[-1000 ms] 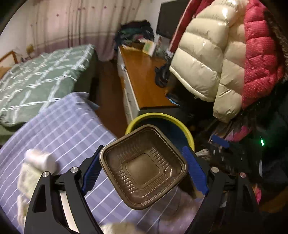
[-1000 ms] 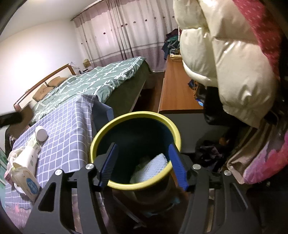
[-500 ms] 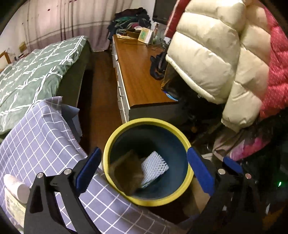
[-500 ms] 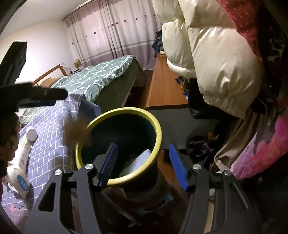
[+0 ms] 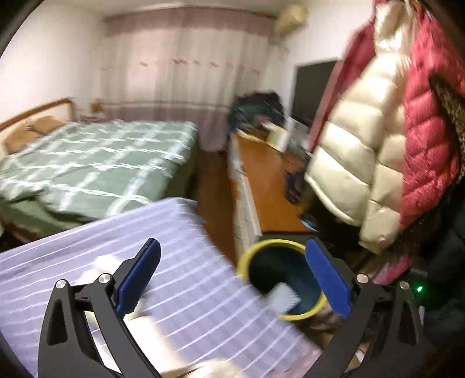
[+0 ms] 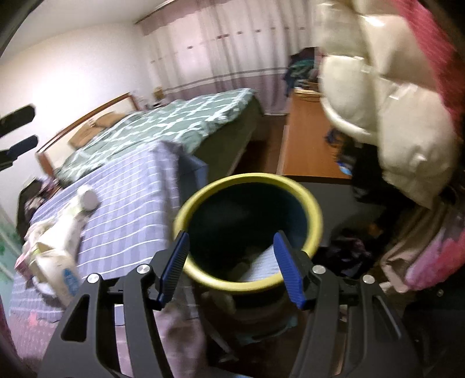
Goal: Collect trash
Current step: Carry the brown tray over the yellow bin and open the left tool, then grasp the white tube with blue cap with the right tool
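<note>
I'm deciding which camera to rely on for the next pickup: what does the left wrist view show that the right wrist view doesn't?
Only the left wrist view: the open, empty left gripper up close, the dark screen and the air conditioner. Only the right wrist view: the right gripper astride the near rim of the bin, and a white bottle among packets on the checked cloth. Both: the yellow-rimmed bin with white mesh inside, the green bed, the wooden desk, the hanging jackets.
</note>
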`<action>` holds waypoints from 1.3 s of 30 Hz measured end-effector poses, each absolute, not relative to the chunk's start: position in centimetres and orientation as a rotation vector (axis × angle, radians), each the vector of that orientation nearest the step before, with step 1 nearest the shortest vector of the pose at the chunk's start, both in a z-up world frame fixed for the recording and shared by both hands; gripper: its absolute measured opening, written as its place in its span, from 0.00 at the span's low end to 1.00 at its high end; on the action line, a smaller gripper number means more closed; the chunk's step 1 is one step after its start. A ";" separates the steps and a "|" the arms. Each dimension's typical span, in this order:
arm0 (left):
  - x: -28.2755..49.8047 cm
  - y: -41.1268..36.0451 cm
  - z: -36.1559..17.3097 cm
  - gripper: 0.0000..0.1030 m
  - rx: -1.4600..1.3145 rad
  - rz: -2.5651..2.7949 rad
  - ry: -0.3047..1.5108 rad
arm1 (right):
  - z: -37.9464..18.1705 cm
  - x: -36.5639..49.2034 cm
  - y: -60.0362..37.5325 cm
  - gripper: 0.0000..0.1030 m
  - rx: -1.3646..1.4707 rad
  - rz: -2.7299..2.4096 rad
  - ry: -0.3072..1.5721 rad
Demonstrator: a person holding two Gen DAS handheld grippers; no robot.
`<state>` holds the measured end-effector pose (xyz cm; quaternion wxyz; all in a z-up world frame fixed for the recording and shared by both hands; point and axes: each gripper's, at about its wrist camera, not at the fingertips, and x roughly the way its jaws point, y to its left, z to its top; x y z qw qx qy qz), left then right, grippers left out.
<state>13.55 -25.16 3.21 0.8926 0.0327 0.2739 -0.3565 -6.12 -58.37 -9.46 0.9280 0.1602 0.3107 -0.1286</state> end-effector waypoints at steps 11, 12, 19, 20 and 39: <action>13.2 -2.3 -2.5 0.95 -0.025 -0.207 0.503 | -6.1 -3.0 -45.9 0.56 0.195 0.162 0.555; 13.4 -0.3 -3.5 0.95 -0.037 -0.157 0.491 | -5.7 -2.9 -44.4 0.56 0.166 0.199 0.546; 14.9 5.0 -7.4 0.95 -0.025 -0.001 0.517 | -5.4 -1.0 -34.6 0.56 0.005 0.500 0.596; 14.8 5.2 -7.4 0.95 -0.021 -0.001 0.510 | -5.7 -0.7 -33.7 0.56 -0.015 0.525 0.613; 13.0 5.4 -7.3 0.95 -0.078 -0.047 0.496 | -14.0 5.8 -26.5 0.41 -0.308 0.577 0.941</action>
